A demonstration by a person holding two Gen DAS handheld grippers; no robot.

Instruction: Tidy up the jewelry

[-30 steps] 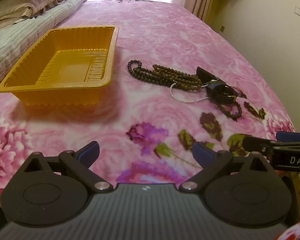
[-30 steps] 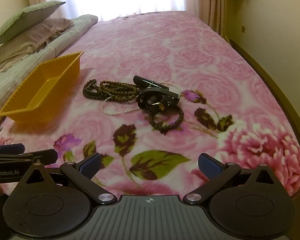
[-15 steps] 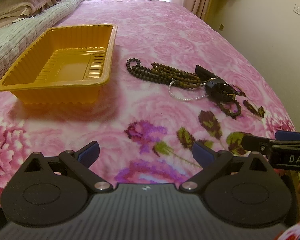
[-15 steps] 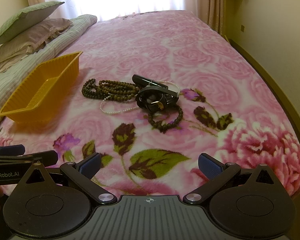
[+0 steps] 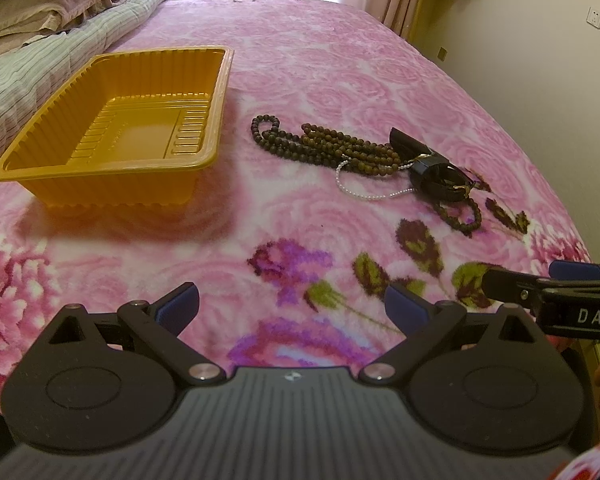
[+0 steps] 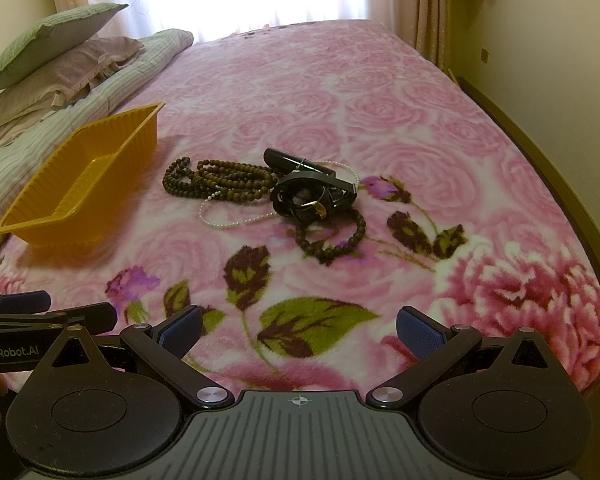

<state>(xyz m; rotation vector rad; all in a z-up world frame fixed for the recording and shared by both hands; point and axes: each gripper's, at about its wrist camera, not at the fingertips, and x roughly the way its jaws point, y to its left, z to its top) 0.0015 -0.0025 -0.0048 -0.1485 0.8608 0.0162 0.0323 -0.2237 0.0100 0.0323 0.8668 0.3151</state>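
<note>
Both grippers, left (image 5: pixel 292 306) and right (image 6: pixel 298 330), jaws spread and holding nothing, have edged slightly toward the jewelry heap (image 6: pixel 268 188), untouched mid-bed beside the still-empty yellow tray (image 5: pixel 220 80); sorting has not begun.

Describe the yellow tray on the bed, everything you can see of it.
The yellow tray is a rectangular, thin plastic-looking container with ribbed, sloping walls, a flat out-turned rim and a ridged floor. It is glossy and translucent amber-yellow. It sits upright on the pink floral blanket, with nothing visible inside it. A striped quilt lies close along its far side; whether they touch is unclear. The brown beads lie apart from it, to its right in the left wrist view. Neither gripper touches it.
</note>
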